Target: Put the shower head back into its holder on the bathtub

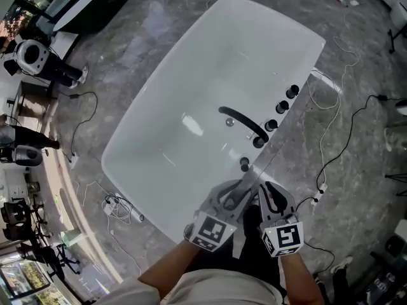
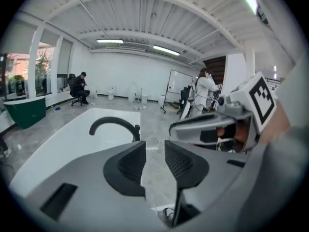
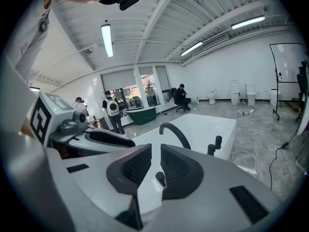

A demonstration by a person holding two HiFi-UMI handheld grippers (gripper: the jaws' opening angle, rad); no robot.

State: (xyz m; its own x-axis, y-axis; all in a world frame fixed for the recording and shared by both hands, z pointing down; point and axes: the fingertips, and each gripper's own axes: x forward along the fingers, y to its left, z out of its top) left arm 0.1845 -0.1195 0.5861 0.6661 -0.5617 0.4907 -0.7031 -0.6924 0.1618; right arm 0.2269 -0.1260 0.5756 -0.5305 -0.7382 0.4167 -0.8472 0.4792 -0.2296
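Observation:
The white bathtub lies ahead of me, with a curved black spout and several black knobs along its right rim. Nearest me on that rim stands a small black fitting; I cannot tell whether it is the shower head. My left gripper and right gripper hang side by side just short of the rim. In the left gripper view the gripper is open and empty, the spout beyond it. The right gripper is open by a narrow gap, with the black fitting showing through it.
Cables snake over the grey marble floor right of the tub, and a power strip lies at its left. A dark green tub, a whiteboard and several people stand far off in the hall.

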